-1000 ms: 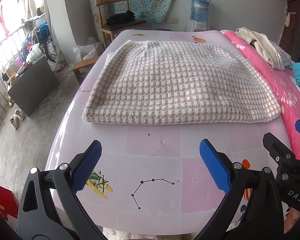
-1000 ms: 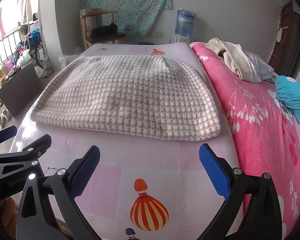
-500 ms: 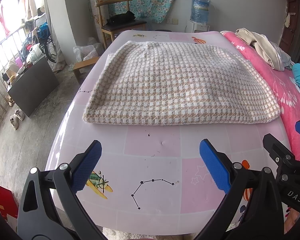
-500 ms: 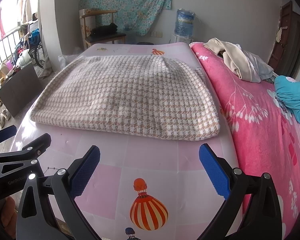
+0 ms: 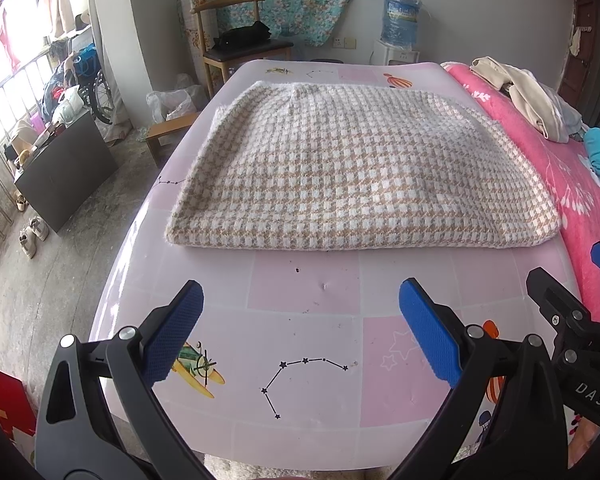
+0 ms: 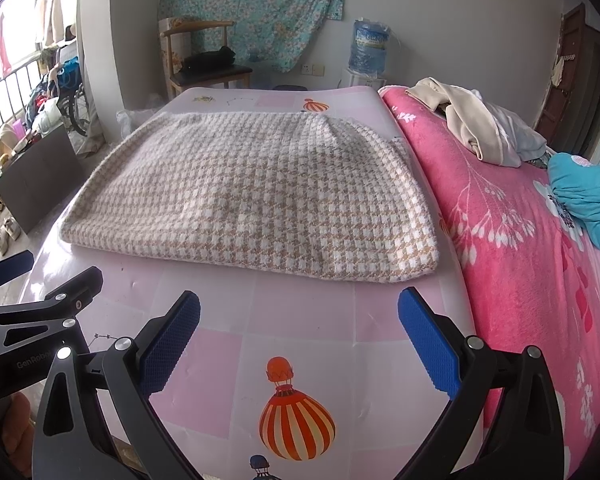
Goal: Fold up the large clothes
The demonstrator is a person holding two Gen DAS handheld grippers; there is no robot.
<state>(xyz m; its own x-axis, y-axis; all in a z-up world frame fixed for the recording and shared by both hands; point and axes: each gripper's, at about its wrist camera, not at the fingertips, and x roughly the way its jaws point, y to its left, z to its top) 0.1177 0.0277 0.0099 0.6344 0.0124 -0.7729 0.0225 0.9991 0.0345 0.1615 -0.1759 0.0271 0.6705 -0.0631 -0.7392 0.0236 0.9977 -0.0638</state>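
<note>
Left gripper (image 5: 300, 332) and right gripper (image 6: 298, 340): jaws wide, empty, poised above pink mat (image 5: 308, 292). Checked garment (image 5: 360, 176) at 12 o'clock, folded rectangle, flat, apart from both. Change over last second: essentially none; grippers stay put. Reading: fold likely complete, or pause before next crease.

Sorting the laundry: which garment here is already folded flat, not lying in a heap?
The checked beige-and-white garment, a neat rectangle on the pink mat. The cream clothes and the teal one lie crumpled on the pink blanket.
</note>
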